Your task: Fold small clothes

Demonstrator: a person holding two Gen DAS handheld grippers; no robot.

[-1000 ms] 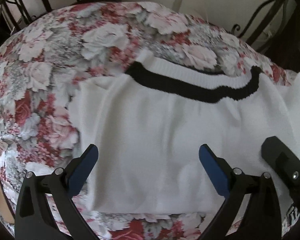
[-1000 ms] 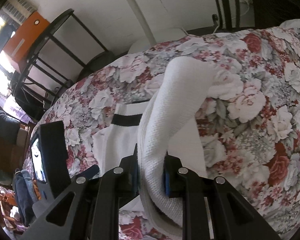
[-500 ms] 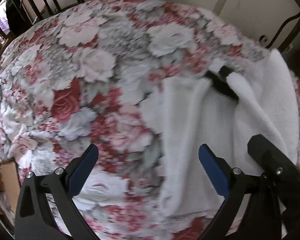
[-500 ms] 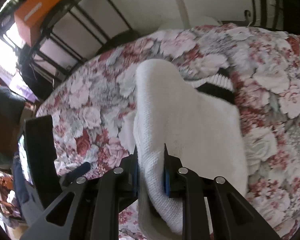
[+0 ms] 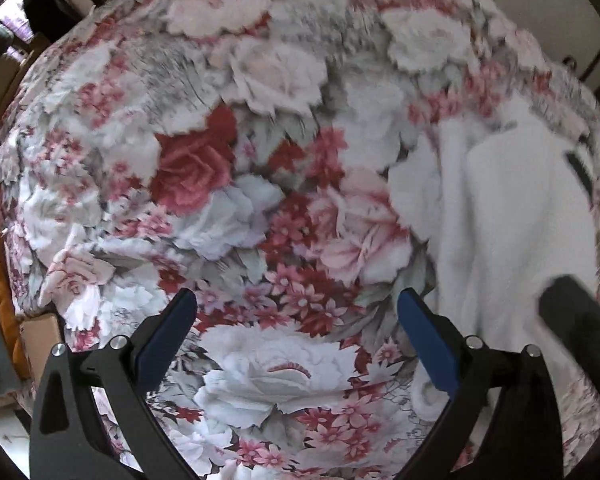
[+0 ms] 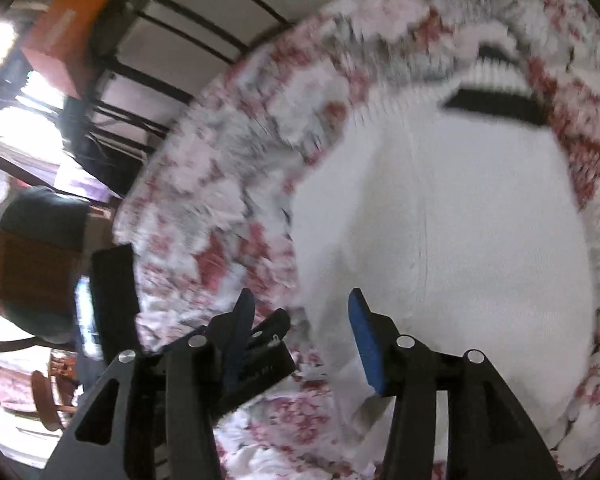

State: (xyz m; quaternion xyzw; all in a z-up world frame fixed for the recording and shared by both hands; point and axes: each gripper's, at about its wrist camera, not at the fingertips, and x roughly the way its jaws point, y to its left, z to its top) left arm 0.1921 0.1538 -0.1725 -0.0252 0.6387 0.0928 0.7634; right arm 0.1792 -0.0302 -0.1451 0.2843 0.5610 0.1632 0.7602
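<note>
Floral bedspread [image 5: 228, 184] is carrying the white garment [image 6: 440, 220], lying folded at right. Your right gripper [image 6: 300, 332] has just been opening, fingers clear of cloth; left gripper [image 5: 296, 340] is gaping empty. Soft, light knit: pinch a doubled edge.

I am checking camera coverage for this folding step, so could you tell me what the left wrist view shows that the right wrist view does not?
Only the left wrist view shows the left gripper, jaws wide apart over bare floral bedspread, with nothing between them. Only the right wrist view shows the right gripper, whose jaws have just been opening off the cloth, the garment's ribbed white band, an orange box and black metal bars. Both show the white garment with its black stripe lying on the bedspread.
</note>
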